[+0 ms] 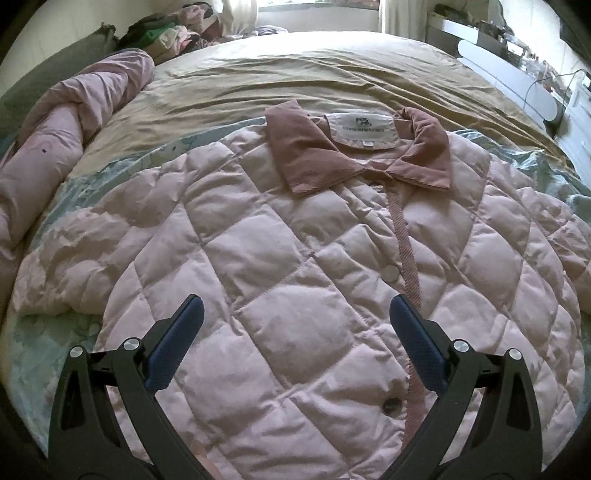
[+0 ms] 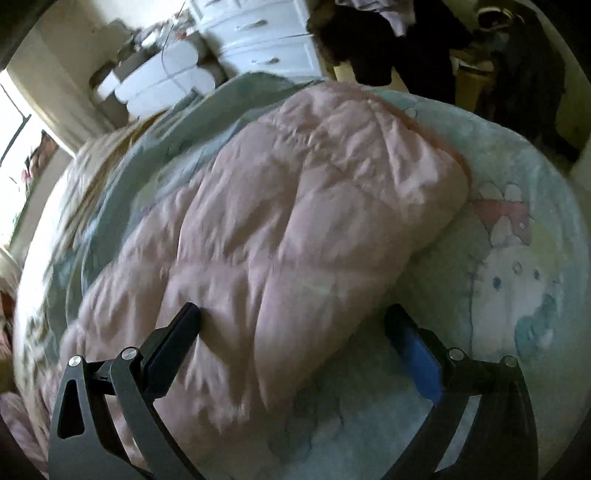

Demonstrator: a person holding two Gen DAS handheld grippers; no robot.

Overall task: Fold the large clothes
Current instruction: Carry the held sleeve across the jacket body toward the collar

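A pale pink quilted jacket [image 1: 295,258] lies spread front-up on the bed, its darker pink collar [image 1: 354,151] at the far end and snap buttons down the placket. My left gripper [image 1: 295,314] hovers open over the jacket's lower front, nothing between its blue pads. In the blurred right wrist view, one sleeve of the jacket [image 2: 295,221] stretches away across a light green printed blanket [image 2: 517,258]. My right gripper [image 2: 291,317] is open, its fingers straddling the sleeve near the shoulder end; touching or just above, I cannot tell.
A rolled pink quilt [image 1: 66,122] lies along the bed's left side. A tan sheet [image 1: 295,74] covers the far half of the bed, with piled clothes [image 1: 177,29] beyond. White drawers [image 2: 266,40] and dark hanging clothes [image 2: 406,37] stand past the bed's edge.
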